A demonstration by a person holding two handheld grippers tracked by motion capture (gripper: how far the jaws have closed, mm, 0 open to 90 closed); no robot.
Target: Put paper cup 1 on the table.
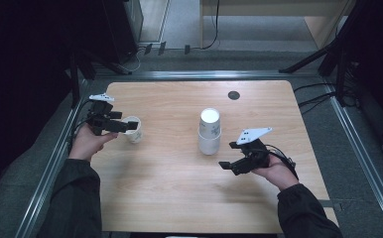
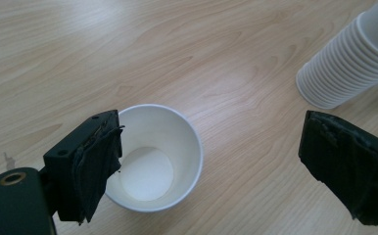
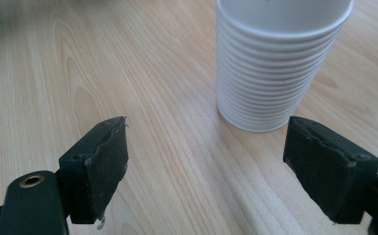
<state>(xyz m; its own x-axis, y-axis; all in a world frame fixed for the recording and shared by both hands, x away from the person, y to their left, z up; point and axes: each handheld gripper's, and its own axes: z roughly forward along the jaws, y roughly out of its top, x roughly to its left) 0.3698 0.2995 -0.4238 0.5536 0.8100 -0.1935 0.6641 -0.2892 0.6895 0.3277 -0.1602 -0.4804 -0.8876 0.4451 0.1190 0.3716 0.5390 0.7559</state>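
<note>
Wooden table [image 1: 179, 188] carries one single paper cup [image 1: 133, 129] standing upright near its left side, well apart from the stack of cups [image 1: 209, 131] in the middle. Left gripper [image 1: 129, 126] hangs wide over this cup without pressing it, and right gripper [image 1: 226, 165] waits wide near the stack. I think a careless jaw can knock the light cup over.

A: Underneath everything?

B: Pale wooden table [image 1: 179, 198], grain running lengthwise. Carries a small round black cap [image 1: 233, 95] near the far edge, right of centre.

A: Around it?

B: Metal rail [image 1: 204, 75] just past the far edge, more of the same down both sides. Beyond that, grey floor [image 1: 189, 20].

A: On the floor?

B: Black cables [image 1: 318, 96] to the right, close to the table's far corner. Black stand legs [image 1: 308, 60] slanting above them. A few dark plugs [image 1: 162, 48] at the far left of centre.

A: Further back?

B: Dark cabinet [image 1: 122, 25] top left, light wooden furniture [image 1: 279, 10] top right. Too dim at the left to tell more.
</note>
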